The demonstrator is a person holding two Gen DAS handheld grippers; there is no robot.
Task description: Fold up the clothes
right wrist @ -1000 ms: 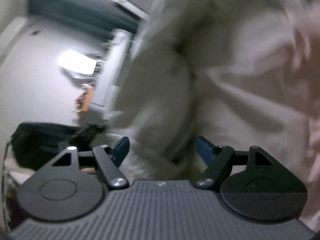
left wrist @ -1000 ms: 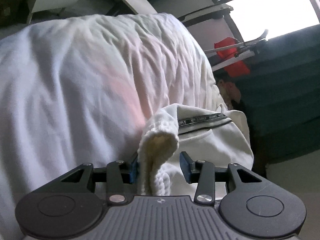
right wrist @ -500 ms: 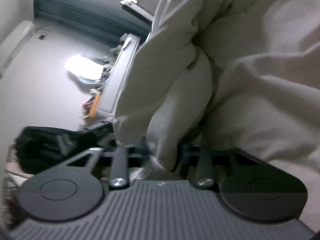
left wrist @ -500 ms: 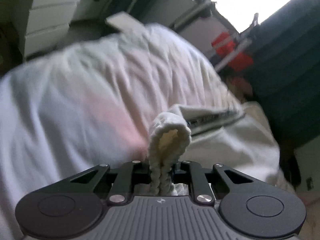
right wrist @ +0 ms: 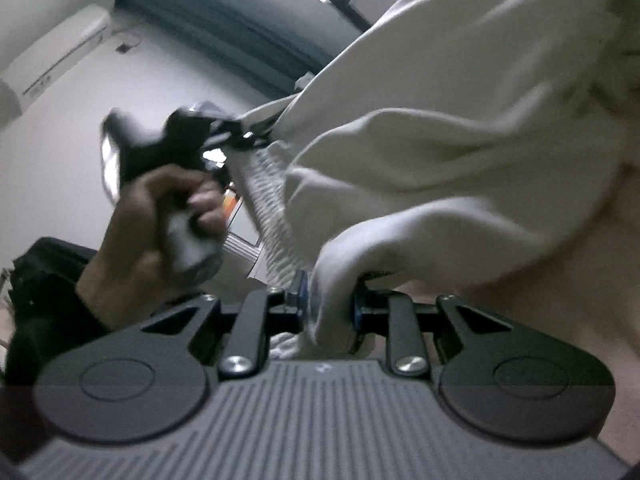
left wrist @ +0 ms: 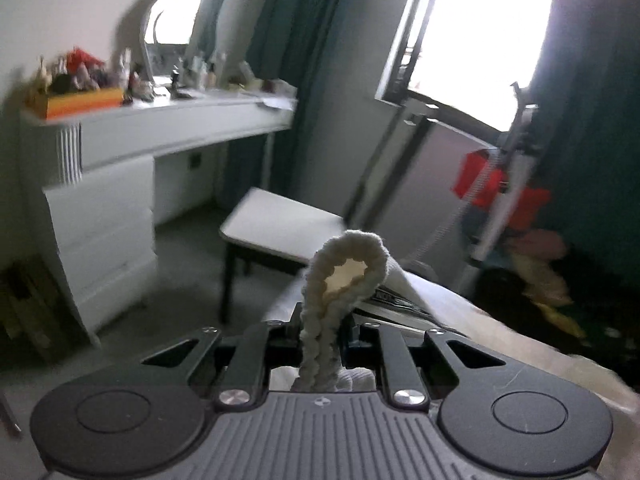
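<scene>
The ribbed cuff (left wrist: pixel 347 268) loops up from between the left gripper (left wrist: pixel 322 330) jaws; beyond it a stool (left wrist: pixel 280 228), the tabletop (left wrist: pixel 180 120) with its clutter further left, the window (left wrist: pixel 480 32) up right; in the right wrist view, the garment (right wrist: pixel 460 140) spreads right of the left hand (right wrist: pixel 160 216); a fold sits in the right gripper (right wrist: pixel 330 304).

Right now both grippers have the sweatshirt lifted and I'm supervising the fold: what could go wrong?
1. The left gripper pinches only the ribbed cuff; it could slip out.
2. The right gripper, jaws closing on a bunched fold of the cream sweatshirt, may hold layers unevenly and skew the fold.
</scene>
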